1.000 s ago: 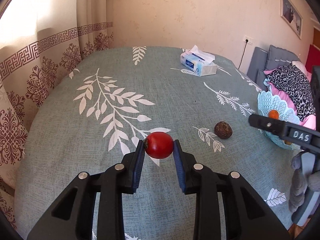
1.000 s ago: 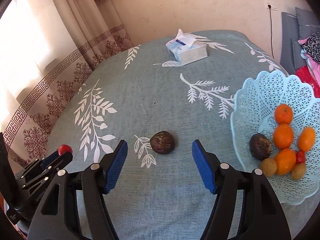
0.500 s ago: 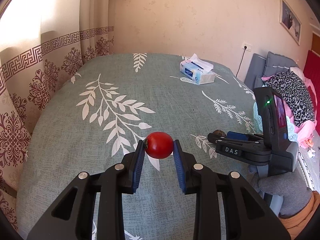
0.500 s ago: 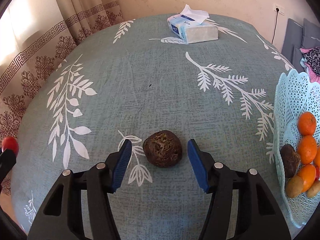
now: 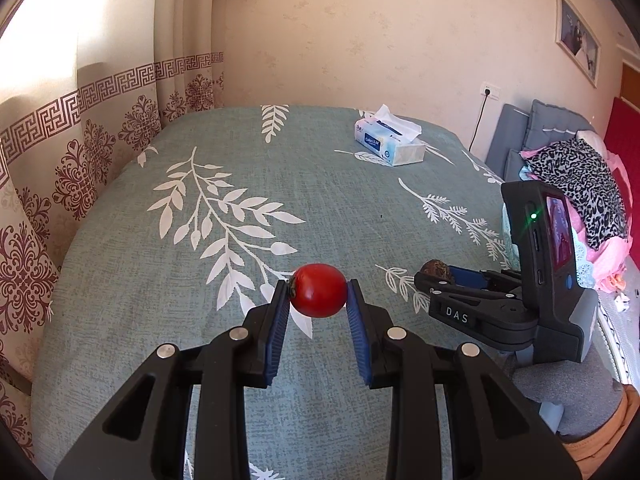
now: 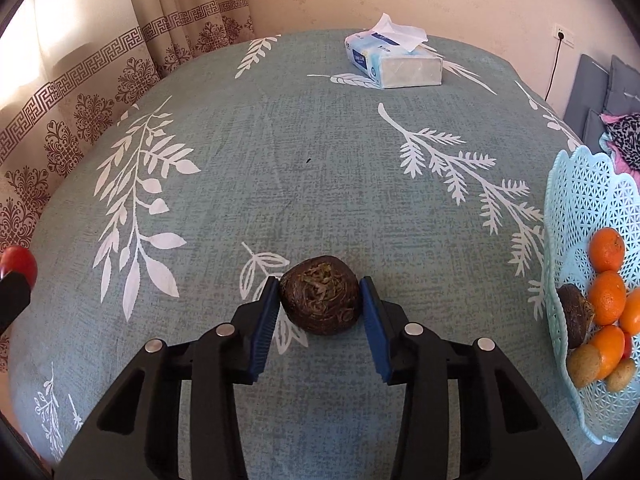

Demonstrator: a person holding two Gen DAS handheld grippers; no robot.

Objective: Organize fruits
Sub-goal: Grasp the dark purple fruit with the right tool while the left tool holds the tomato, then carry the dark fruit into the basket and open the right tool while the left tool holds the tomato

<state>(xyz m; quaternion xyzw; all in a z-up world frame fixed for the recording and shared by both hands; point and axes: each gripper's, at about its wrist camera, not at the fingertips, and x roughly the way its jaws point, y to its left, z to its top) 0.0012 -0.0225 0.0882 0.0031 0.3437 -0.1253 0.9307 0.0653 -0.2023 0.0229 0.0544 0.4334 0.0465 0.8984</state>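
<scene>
The basket (image 6: 576, 216) holds oranges (image 6: 607, 298); left of it, the right gripper (image 6: 319, 305) clamps a brown fruit (image 6: 319, 300), and the left gripper (image 5: 318, 297) grips a tomato (image 5: 318, 295).

The tomato (image 5: 318, 290) has smooth, glossy red skin. The brown fruit (image 6: 319, 300) looks rough, matt and fibrous. The basket (image 6: 576, 200) is pale blue plastic lattice with a slight sheen; the oranges (image 6: 608, 272) in it are finely dimpled. The tablecloth (image 6: 320, 160) is matt woven cloth. Both grippers are matt black plastic with ribbed blue pads (image 5: 278, 332) and shiny metal rivets (image 5: 239, 333). The tissue pack (image 6: 394, 60) has a glossy wrapper.
</scene>
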